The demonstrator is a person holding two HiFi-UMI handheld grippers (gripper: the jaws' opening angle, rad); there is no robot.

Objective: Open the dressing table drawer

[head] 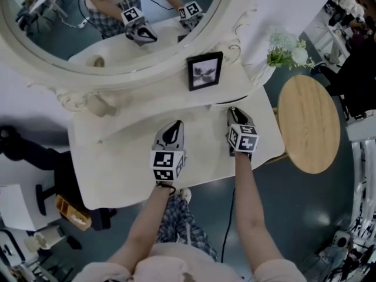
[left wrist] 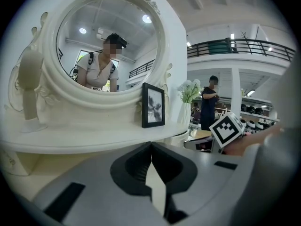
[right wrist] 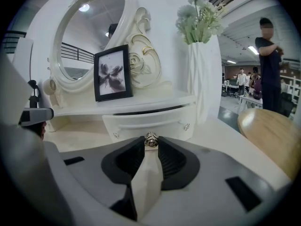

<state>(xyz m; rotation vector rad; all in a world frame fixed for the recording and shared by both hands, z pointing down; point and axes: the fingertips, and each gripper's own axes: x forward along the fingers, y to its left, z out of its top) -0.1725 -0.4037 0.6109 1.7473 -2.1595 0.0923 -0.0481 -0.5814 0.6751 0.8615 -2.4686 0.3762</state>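
Note:
The white dressing table [head: 117, 157] has a small curved drawer [right wrist: 150, 121] under its raised shelf. A dark gap shows along the drawer's top edge. My right gripper [right wrist: 151, 142] is shut on the drawer's small metal knob [right wrist: 151, 139], which sits between the fingertips. In the head view the right gripper [head: 233, 111] points at the shelf's base below the picture frame. My left gripper [head: 175, 124] hovers over the table top to its left, jaws together with nothing between them; the left gripper [left wrist: 150, 147] faces the mirror.
An oval mirror [head: 111, 16] stands at the back, with a black picture frame [head: 204, 70] on the shelf and a white vase of flowers [head: 288, 49] at the right corner. A round wooden side table [head: 308, 122] stands to the right. A person [right wrist: 270, 55] stands beyond it.

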